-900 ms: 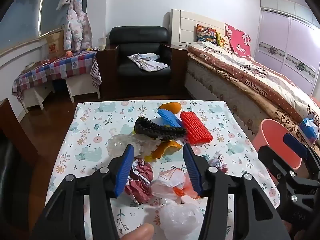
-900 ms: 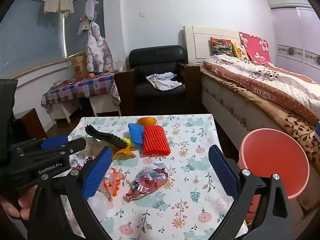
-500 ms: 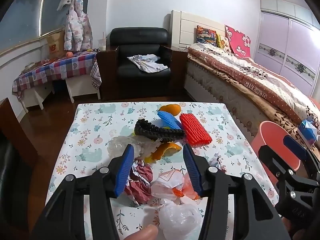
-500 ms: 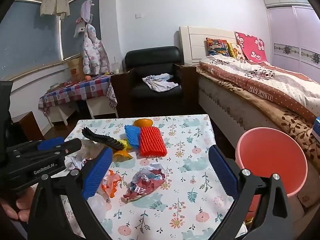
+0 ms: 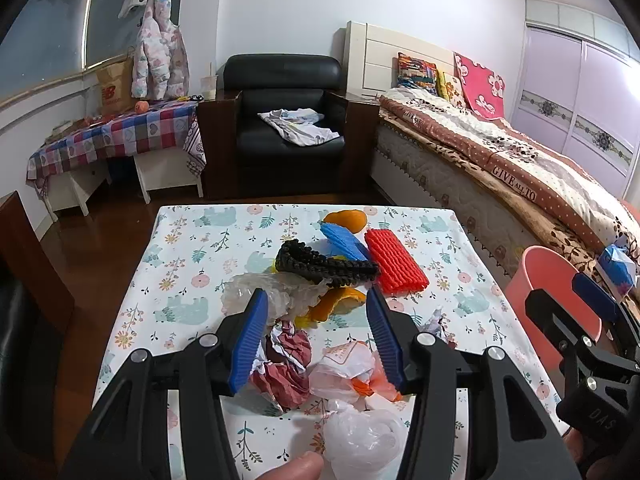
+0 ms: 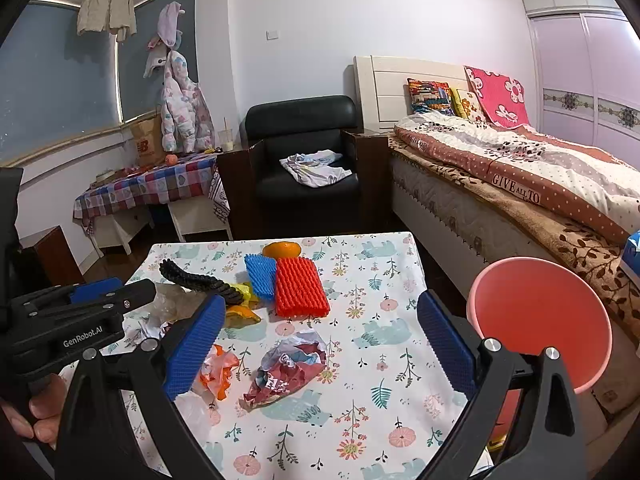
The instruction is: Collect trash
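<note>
Pink bin (image 6: 540, 320) looks empty, wrappers (image 6: 286, 368) litter the tabletop (image 6: 372, 280), left gripper (image 5: 316, 336) and right gripper (image 6: 316, 344) gape, holding nothing.

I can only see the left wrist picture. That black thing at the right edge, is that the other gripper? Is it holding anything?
Observer: Yes, that's it. The right wrist view shows the right gripper wide open and holding nothing.
Operator: What is it pointing at?
Observer: A crumpled red-and-white wrapper lies on the table just ahead of it, within its open span and untouched.
Operator: And the pink thing behind it?
Observer: That's a pink bin. It stands off the table's right edge, beside the bed, and the right wrist view shows its whole round mouth.
</note>
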